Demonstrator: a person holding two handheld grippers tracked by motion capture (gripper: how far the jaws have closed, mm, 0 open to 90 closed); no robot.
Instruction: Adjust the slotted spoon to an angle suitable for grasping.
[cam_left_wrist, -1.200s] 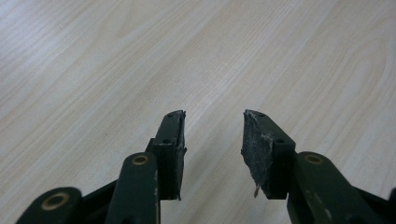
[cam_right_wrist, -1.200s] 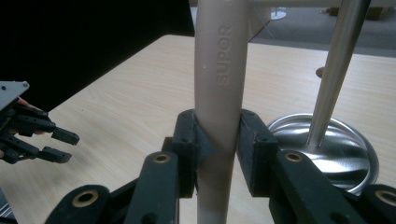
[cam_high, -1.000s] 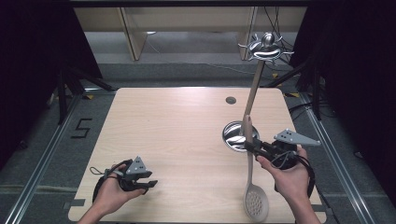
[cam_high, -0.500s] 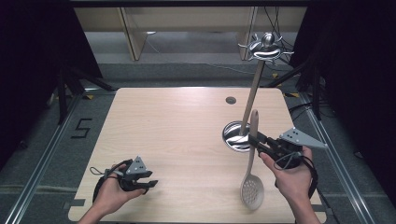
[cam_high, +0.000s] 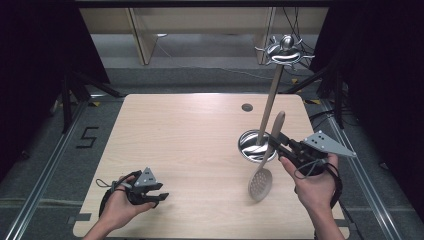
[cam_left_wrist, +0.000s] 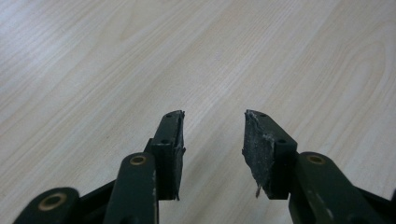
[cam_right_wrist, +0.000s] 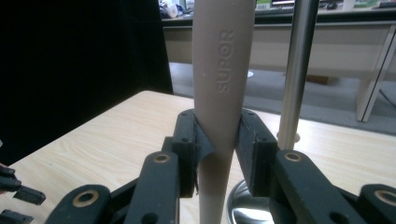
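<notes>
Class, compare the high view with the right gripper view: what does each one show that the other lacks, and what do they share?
High view alone: the slotted spoon's perforated head, the hook crown atop the stand, and the left claw, open. Right gripper view alone: the raised lettering on the handle and the pads pressing its sides. Shared: the right claw holding the spoon, the stand's pole, the wooden table.

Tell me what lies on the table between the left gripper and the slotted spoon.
Nothing: in the high view, only bare wooden tabletop separates the left gripper from the slotted spoon.
</notes>
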